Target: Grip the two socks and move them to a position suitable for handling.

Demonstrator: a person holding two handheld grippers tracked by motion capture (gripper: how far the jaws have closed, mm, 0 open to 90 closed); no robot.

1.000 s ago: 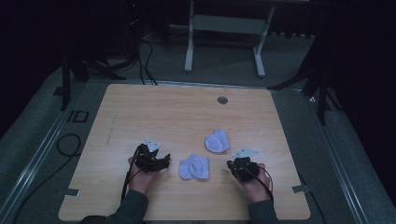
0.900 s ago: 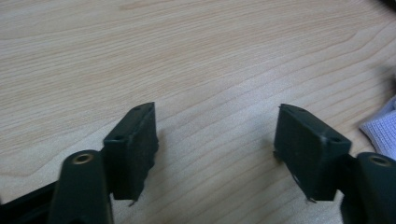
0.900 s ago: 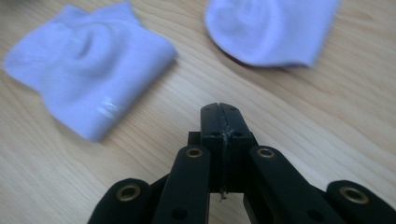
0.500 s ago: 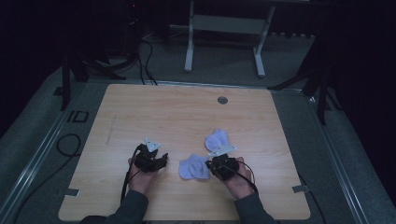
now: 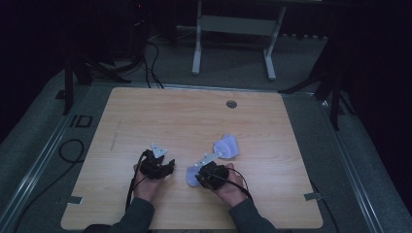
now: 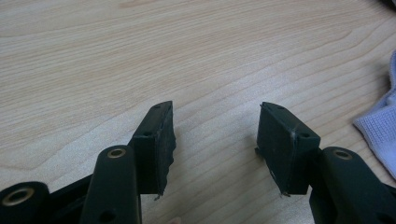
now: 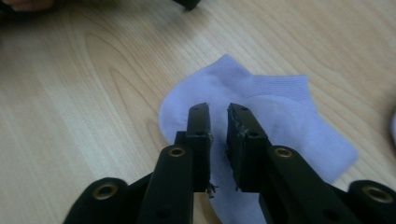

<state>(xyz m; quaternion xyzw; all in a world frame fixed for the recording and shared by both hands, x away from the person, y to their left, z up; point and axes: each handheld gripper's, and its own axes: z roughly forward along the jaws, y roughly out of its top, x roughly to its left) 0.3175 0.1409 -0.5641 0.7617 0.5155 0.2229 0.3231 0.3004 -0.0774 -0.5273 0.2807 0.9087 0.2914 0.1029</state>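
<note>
The high view looks forward and down from the person's side onto the whole pale wooden table (image 5: 160, 116). Each gripper view rides low and close over the boards, facing along its own black jaws. The flat lilac ankle sock (image 7: 275, 112), at six o'clock in the high view (image 5: 192, 175), recurs in both.

Two pale socks (image 5: 227, 146) (image 7: 261, 112), seemingly lavender, lie on the wooden table (image 5: 170, 116).

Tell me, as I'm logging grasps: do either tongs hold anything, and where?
Nothing is held. The left tongs gape over bare table; the right tongs, nearly closed, hover over a sock.
</note>
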